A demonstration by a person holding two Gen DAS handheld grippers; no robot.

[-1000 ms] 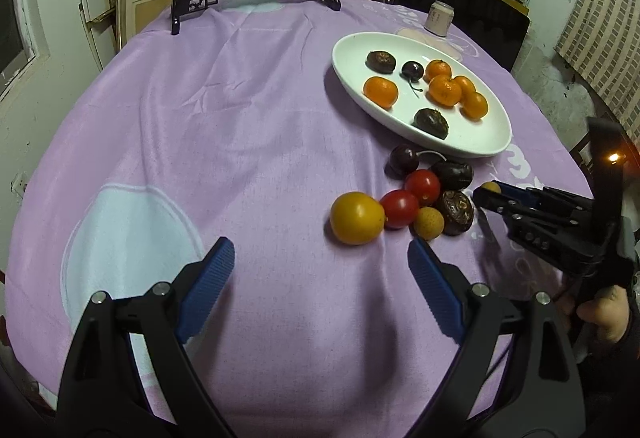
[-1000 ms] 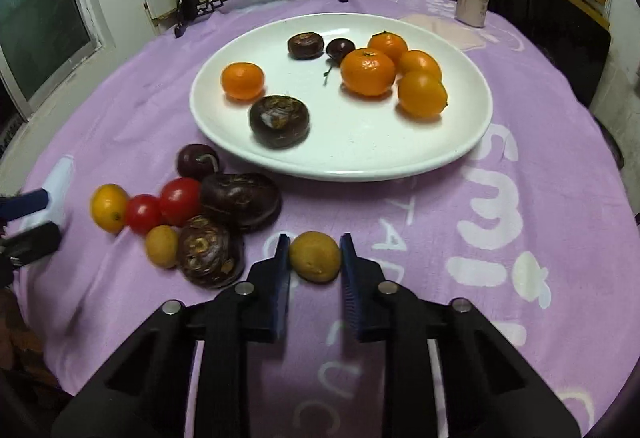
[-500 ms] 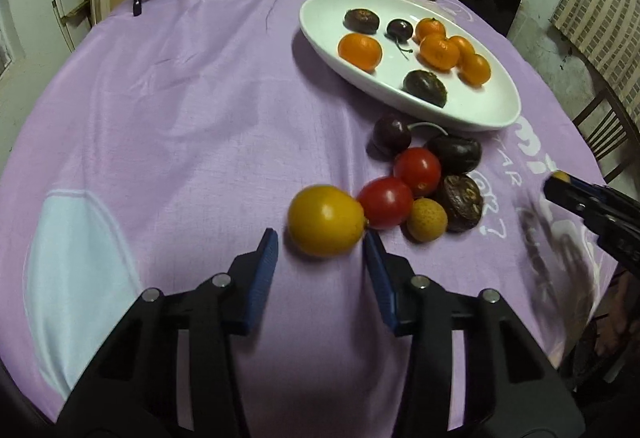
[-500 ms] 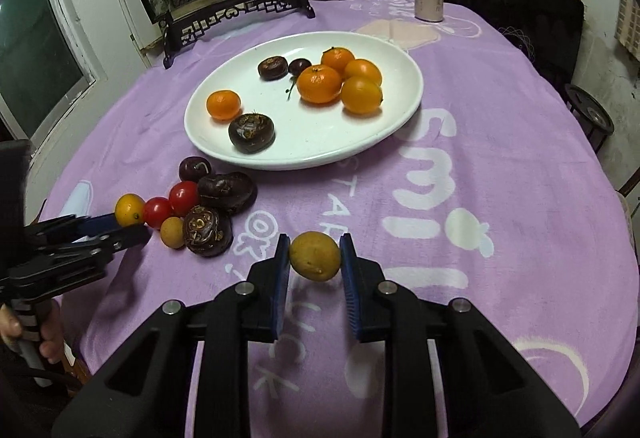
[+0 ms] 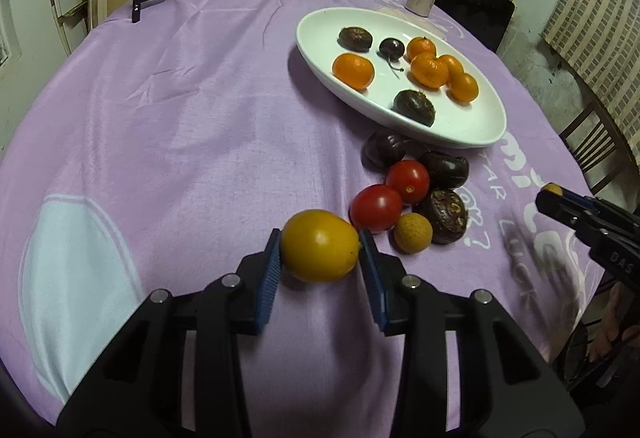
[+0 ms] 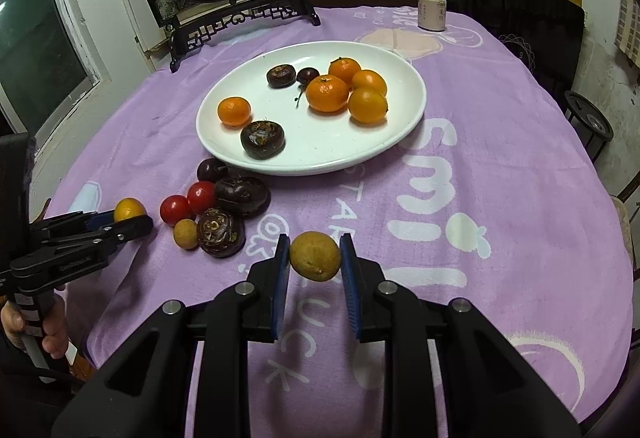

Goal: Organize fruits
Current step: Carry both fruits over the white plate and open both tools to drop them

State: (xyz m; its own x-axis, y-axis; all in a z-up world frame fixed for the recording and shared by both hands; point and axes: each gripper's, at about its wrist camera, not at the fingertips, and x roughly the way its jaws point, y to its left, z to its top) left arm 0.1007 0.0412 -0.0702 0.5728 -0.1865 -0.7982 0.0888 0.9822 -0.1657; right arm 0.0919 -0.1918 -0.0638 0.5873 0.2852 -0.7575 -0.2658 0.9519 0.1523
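A yellow fruit [image 5: 320,256] lies on the purple cloth, and my left gripper [image 5: 319,238] is closing on it, its blue pads touching both sides. The same pair appears in the right wrist view as the left gripper [image 6: 128,224] holding the yellow fruit [image 6: 129,209]. My right gripper [image 6: 315,240] is shut on a small tan fruit [image 6: 315,256], held a little above the cloth. A white plate [image 6: 400,142] holds several oranges and dark fruits. Before it lie two red tomatoes [image 5: 376,208], a small tan fruit [image 5: 413,238] and dark fruits [image 5: 446,216].
A drink can [image 6: 432,11] stands behind the plate. A black carved stand with a round picture [image 6: 240,18] sits at the table's far edge. A chair [image 5: 592,146] is at the right. A hand [image 6: 24,326] grips the left tool's handle.
My left gripper came forward to the yellow fruit and its wide jaws closed onto it. The right gripper rose and drew back from the plate, still holding the tan fruit.
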